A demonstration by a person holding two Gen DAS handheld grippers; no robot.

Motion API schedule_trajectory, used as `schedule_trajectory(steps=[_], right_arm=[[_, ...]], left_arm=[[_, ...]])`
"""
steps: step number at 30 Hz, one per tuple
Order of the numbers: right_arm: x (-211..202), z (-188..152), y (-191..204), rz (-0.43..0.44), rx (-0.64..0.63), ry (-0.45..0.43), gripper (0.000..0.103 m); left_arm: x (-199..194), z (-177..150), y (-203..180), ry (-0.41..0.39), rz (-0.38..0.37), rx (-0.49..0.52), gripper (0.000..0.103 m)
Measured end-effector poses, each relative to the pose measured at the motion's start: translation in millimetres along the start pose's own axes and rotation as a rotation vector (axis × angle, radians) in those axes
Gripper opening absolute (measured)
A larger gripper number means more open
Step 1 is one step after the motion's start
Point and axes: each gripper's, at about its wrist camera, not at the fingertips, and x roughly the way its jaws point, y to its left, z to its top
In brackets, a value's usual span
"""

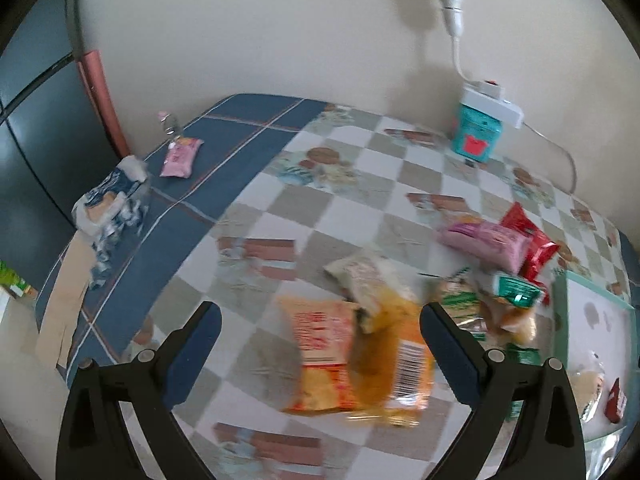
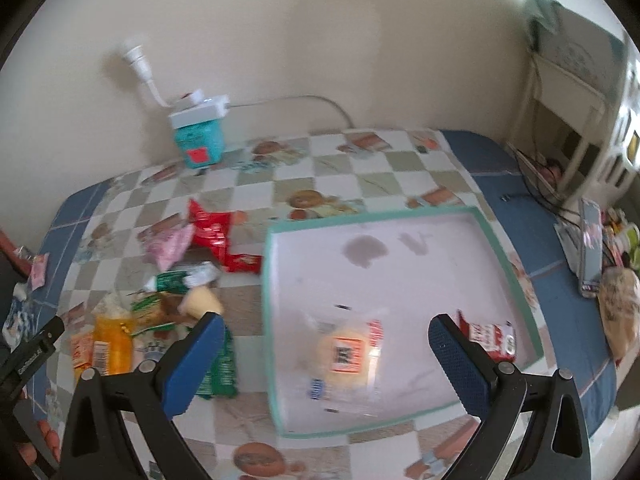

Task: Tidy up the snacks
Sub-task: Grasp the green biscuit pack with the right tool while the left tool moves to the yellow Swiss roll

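While both point steeply down, left gripper [image 1: 320, 332] hangs over orange snack packets [image 1: 360, 356], fingers spread, empty; right gripper [image 2: 326, 340] over tray [image 2: 496, 256], fingers released.

- A white tray with a teal rim [image 2: 267, 280] lies flat on the checked surface, two dark stains on its floor.
- Inside it, a clear-wrapped round bun with an orange label [image 2: 346, 354] lies near the front; a red-and-white packet [image 2: 490, 338] sits against the right wall.
- Left of the tray lies a loose heap: a red packet [image 2: 212, 236], a pink packet [image 2: 168, 246], green wrappers [image 2: 218, 368] and orange-yellow packets [image 1: 360, 356], overlapping and blurred.
- A small pink packet [image 1: 180, 156] lies well apart at the blue border.
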Motion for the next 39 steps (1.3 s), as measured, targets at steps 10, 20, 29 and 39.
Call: schedule_trajectory(steps=[10,20,29,39], right_arm=[[3,4,59,0.063,-0.102,0.001,0.103],[29,-10,96,0.108,-0.162,0.07,0.103],[69,-35,101,0.109,-0.169,0.194,0.085],[87,-49,104,0.12,-0.185,0.233,0.059]], left_arm=[[15,2,49,0.095,-0.094,-0.141,0.1],[44,-7,69,0.212,-0.156,-0.263,0.1],[65,-18,57,0.282,-0.195,-0.282,0.099],[68,-18,41,0.301,-0.189,-0.213,0.075]])
